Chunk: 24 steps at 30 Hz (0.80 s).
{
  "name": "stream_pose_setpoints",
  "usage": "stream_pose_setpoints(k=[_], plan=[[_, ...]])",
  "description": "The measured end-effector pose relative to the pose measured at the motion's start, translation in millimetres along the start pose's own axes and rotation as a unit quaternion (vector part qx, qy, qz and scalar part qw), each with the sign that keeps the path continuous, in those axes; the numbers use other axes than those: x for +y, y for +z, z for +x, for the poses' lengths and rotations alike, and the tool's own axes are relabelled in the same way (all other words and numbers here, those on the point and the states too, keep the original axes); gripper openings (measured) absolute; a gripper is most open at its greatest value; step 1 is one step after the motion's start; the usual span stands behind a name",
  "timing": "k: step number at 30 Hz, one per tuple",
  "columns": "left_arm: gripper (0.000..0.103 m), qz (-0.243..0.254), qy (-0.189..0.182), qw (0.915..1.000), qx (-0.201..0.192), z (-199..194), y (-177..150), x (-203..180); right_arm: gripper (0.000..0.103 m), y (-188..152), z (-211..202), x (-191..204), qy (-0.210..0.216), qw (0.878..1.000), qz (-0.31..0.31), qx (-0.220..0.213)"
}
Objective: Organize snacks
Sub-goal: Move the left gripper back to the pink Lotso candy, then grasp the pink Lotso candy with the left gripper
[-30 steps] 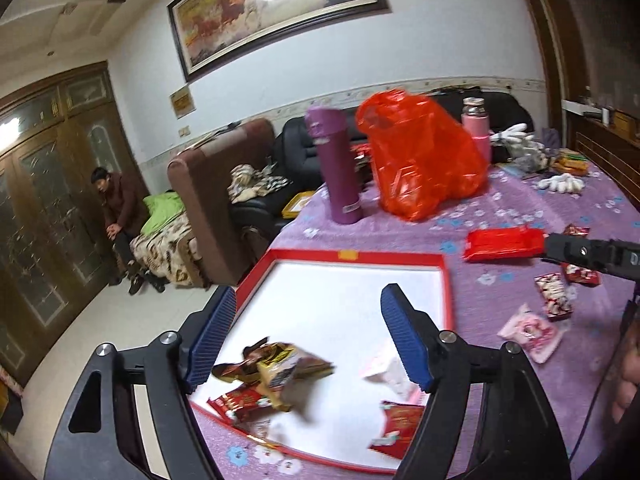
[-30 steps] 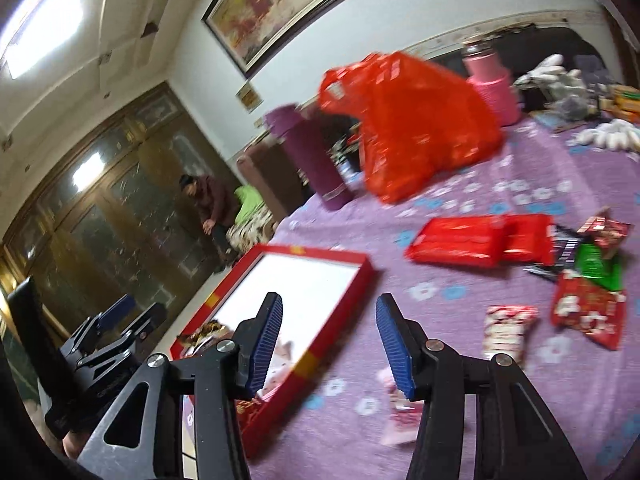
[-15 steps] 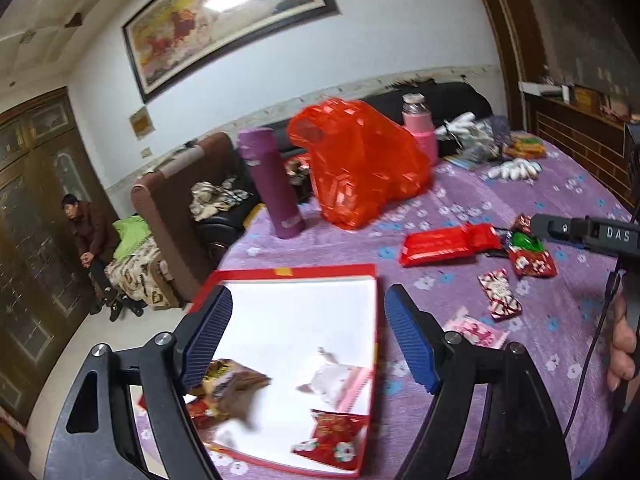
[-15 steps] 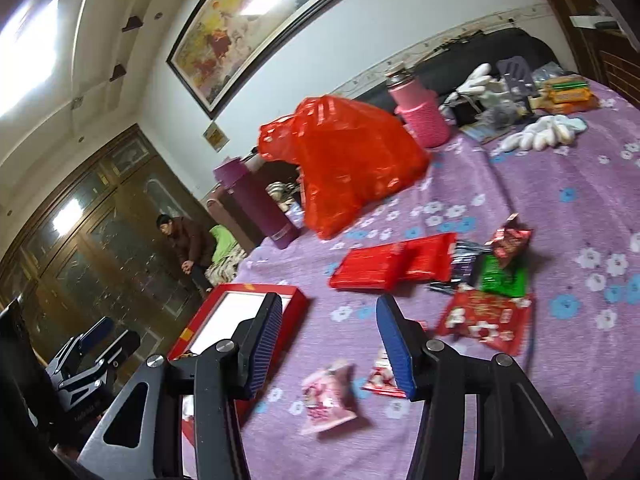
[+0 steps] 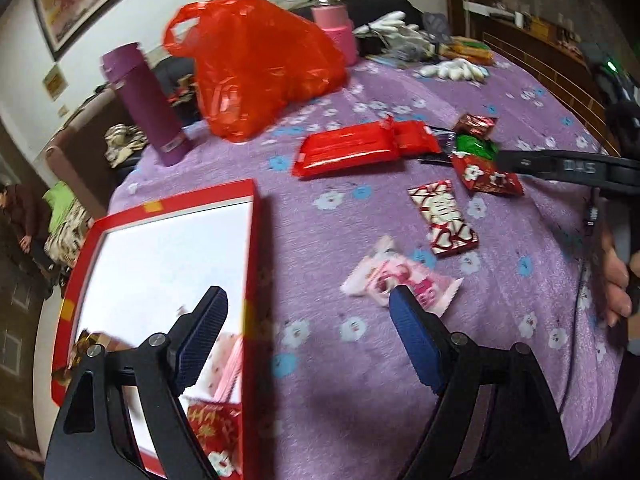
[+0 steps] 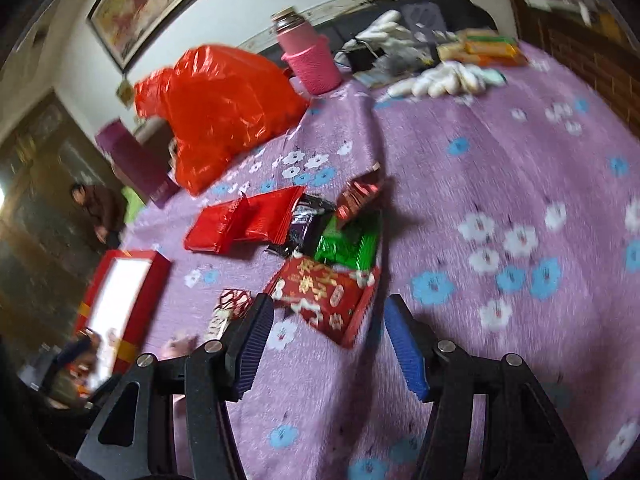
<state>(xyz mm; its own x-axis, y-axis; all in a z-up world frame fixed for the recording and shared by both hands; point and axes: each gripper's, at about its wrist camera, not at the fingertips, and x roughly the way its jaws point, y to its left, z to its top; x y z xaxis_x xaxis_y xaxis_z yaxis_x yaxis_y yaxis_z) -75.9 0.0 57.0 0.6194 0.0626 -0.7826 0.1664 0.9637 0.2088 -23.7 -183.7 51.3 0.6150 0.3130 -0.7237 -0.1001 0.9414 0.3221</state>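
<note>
My left gripper [image 5: 308, 320] hovers over the purple tablecloth with its jaws opening and nothing between them. Its right fingertip is close to a pink snack packet [image 5: 400, 276]; its left finger hangs over the red box [image 5: 252, 240], which holds a few snacks. A red-and-white packet [image 5: 442, 216] lies further out. My right gripper [image 6: 328, 332] is also opening, just short of a red packet with gold characters [image 6: 328, 292], without touching it. Behind that lie a green packet [image 6: 348, 240], a dark packet [image 6: 308, 220] and long red packets [image 6: 244, 220].
A red plastic bag [image 5: 256, 64], a purple flask [image 5: 144, 104] and a pink flask [image 6: 308, 56] stand at the back of the table. White gloves [image 6: 444, 76] and boxed snacks [image 6: 488, 50] lie at the far right. A person sits by the doors at left.
Both grippers swung right and down, away from the red box toward the loose packets on the cloth. Both pairs of jaws stand wider than before.
</note>
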Motion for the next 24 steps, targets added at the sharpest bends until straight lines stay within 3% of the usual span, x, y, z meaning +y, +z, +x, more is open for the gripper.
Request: stream_pose_setpoints(k=[6, 13, 16, 19, 24], plan=[[0.083, -0.016, -0.044, 0.9984, 0.032, 17.0, 12.0, -13.7, 0.064, 6.0, 31.4, 26.5, -0.041, 0.994, -0.097, 0.028], [0.084, -0.016, -0.067, 0.9952, 0.07, 46.5, 18.1, -39.4, 0.057, -0.1, 35.1, 34.0, -0.042, 0.991, -0.125, 0.02], [0.084, 0.004, -0.055, 0.9942, 0.092, 51.5, 15.2, -54.5, 0.057, -2.9, 32.9, 32.7, -0.022, 0.992, -0.122, 0.034], [0.084, -0.002, -0.053, 0.9947, 0.089, 48.3, 12.3, -59.1, 0.057, -6.1, 28.8, 27.0, 0.003, 0.993, -0.111, 0.045], [0.085, -0.015, -0.059, 0.9944, 0.086, 53.0, 14.3, -55.1, 0.057, -9.4, 29.6, 35.1, -0.011, 0.99, -0.132, 0.043]])
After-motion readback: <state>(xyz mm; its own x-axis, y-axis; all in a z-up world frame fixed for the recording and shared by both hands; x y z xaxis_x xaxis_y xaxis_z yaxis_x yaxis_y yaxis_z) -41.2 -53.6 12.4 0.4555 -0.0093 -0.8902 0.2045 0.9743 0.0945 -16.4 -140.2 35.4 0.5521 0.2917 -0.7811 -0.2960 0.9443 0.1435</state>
